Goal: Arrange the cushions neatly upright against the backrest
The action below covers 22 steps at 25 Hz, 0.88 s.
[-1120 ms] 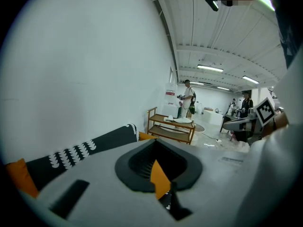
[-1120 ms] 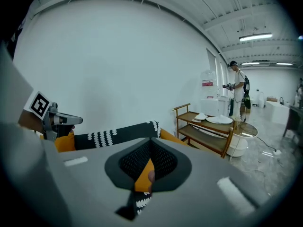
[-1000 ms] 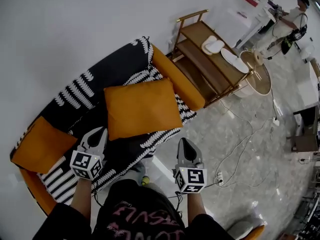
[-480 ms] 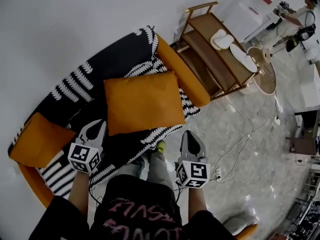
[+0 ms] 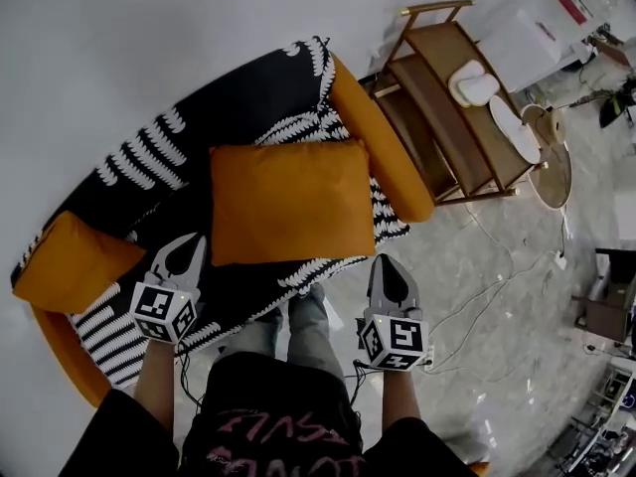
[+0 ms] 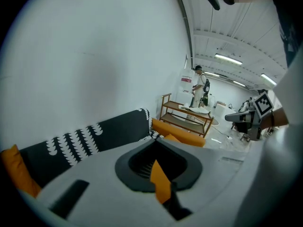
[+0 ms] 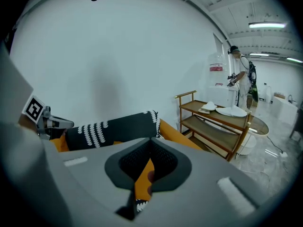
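The left gripper (image 5: 186, 251) and right gripper (image 5: 386, 268) are hovering, jaws pressed together and empty, at the front edge of the sofa (image 5: 234, 102); a cushion (image 5: 288, 202) is lying flat just ahead.

Orange sofa (image 5: 386, 157) under patterned throw (image 5: 204, 117); large cushion (image 5: 288, 202) mid-seat, smaller cushion (image 5: 70, 266) at end.

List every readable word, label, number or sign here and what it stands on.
No text reads clearly.
Black shirt: pink lettering, upside down, illegible.
Red label, far background: too small to read.
Left cube, right cube: square code patterns, no words.
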Tool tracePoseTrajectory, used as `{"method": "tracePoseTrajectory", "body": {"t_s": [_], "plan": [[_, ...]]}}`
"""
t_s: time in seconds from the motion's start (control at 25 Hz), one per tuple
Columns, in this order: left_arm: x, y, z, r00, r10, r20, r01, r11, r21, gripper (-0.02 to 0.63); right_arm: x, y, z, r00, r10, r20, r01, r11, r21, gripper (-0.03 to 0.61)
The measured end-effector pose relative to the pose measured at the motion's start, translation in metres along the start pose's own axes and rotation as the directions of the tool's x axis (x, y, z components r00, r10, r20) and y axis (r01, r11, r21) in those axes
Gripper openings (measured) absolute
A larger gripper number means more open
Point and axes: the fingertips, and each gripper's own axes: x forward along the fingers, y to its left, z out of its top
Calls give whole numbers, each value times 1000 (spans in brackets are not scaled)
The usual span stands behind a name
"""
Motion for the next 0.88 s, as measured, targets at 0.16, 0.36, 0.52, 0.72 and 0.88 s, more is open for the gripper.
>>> {"method": "tracePoseTrajectory", "body": {"t_s": [0.16, 0.36, 0.52, 0.72, 0.88], "plan": [[27, 2, -8, 999, 30, -19, -31, 999, -20, 0, 38, -21, -7, 999, 24, -34, -24, 1000, -15, 14], [51, 3, -22, 996, 67, -61, -70, 997, -45, 0, 74, -40, -17, 993, 77, -86, -80, 996, -31, 14], [76, 7, -29, 994, 75, -77, -79, 996, -49, 0, 99, -57, -23, 991, 87, -97, -92, 995, -40, 14], [97, 11, -49, 990, 91, -108, -99, 993, -66, 0, 122, -71, -45, 985, 102, -136, -110, 993, -49, 14], [121, 16, -69, 989, 80, -123, -88, 994, -57, 0, 146, -78, -68, 981, 112, -158, -121, 991, -49, 14]]}}
